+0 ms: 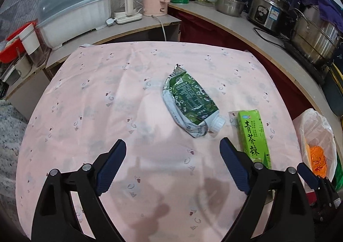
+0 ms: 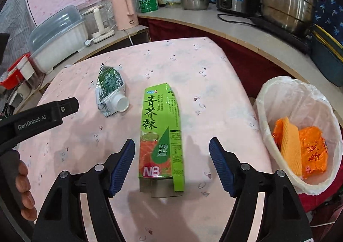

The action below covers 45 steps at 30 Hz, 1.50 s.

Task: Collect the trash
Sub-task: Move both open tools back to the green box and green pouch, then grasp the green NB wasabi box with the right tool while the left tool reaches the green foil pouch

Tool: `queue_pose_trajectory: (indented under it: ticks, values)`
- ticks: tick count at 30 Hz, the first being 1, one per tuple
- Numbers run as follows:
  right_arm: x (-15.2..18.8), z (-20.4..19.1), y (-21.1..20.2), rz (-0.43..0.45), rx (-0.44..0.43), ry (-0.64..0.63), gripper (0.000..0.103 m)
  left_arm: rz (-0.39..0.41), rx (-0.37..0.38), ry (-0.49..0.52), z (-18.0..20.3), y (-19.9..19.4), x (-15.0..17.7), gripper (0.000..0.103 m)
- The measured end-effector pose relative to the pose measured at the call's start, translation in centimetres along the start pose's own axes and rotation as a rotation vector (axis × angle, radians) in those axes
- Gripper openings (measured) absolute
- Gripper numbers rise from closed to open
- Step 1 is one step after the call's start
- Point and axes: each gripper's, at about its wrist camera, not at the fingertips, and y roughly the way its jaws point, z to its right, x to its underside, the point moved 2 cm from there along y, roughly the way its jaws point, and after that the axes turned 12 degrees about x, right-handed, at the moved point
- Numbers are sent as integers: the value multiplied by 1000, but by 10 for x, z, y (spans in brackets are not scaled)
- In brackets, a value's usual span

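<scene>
A crushed green-and-silver drink carton point(image 1: 188, 102) with a white cap lies on the pink tablecloth point(image 1: 107, 102). My left gripper point(image 1: 172, 145) hovers open just short of it, with nothing between its fingers. To its right lies a flat bright green box point(image 1: 254, 137) with Chinese print. In the right wrist view the green box point(image 2: 160, 135) lies lengthwise between the fingers of my right gripper point(image 2: 171, 143), which is open with a gap on both sides. The crushed carton point(image 2: 110, 90) sits up and to the left, near my left gripper point(image 2: 64, 109).
A bin lined with a white bag point(image 2: 263, 100) stands off the table's right edge and holds orange wrappers point(image 2: 300, 150). Behind the table a counter point(image 1: 246, 25) carries pots, kettles, a rice cooker and jars. A hand point(image 2: 23, 188) grips the left tool.
</scene>
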Motion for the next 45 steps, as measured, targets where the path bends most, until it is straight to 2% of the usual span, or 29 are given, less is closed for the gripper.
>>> queue_pose_trajectory:
  ticks: [10, 16, 17, 20, 31, 38, 45]
  values:
    - [3, -21, 31, -82, 21, -35, 73, -18, -6, -20, -16, 9, 3, 85]
    - [5, -20, 48, -121, 14, -9, 73, -36, 1, -17, -16, 20, 1, 87]
    - [5, -20, 49, -124, 14, -7, 69, -40, 2, -17, -15, 22, 0, 88]
    - [4, -19, 51, -115, 24, -13, 54, -45, 9, -20, -12, 30, -3, 90]
    - [-10, 4, 50, -73, 18, 45, 53, -70, 21, -32, 9, 68, -26, 91]
    - [-27, 15, 54, -53, 11, 75, 53, -113, -10, -34, 22, 105, -39, 91]
    - [-34, 15, 62, -50, 3, 81, 53, -155, -47, -43, 17, 135, -39, 91]
